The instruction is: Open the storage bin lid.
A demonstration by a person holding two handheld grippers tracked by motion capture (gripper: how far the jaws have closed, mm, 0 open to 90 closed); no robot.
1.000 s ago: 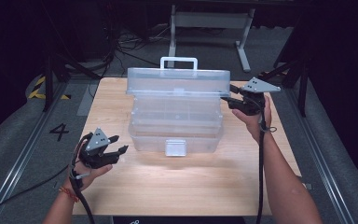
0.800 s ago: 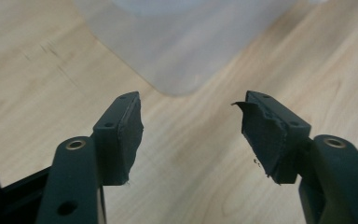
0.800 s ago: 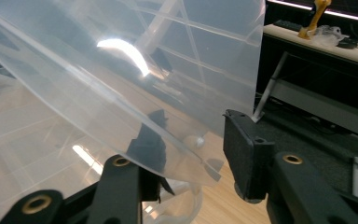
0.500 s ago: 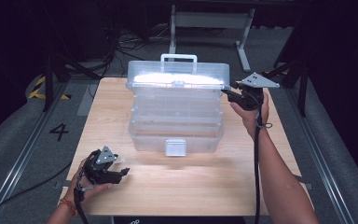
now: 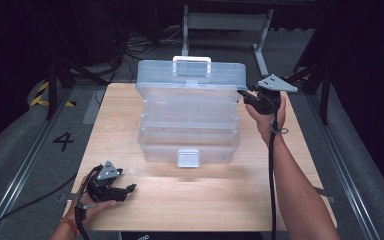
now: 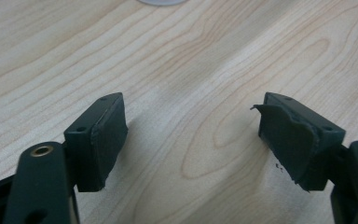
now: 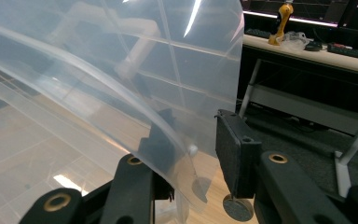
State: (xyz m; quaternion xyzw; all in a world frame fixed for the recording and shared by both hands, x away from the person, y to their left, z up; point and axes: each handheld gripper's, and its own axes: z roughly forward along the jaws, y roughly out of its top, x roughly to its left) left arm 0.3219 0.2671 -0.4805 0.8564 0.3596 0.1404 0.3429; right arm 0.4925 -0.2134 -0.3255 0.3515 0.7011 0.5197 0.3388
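Note:
A clear plastic tiered toolbox stands mid-table with its lid tipped up and back, white handle on top and grey latch in front. My right gripper is at the lid's right edge. In the right gripper view the lid's wall runs between the jaws of the right gripper, which have just been closing on it. My left gripper lies low at the table's front left. Its jaws have just been opening, and the left gripper has only bare wood between them.
The wooden table has free surface in front of the box and at both sides. A metal stand and cables lie on the dark floor behind. A floor mark "4" sits at the left.
The right gripper has raised the lid up and back, so the box's tiers have spread open. The left gripper has sunk toward the table's front left, and its jaws stand wider.

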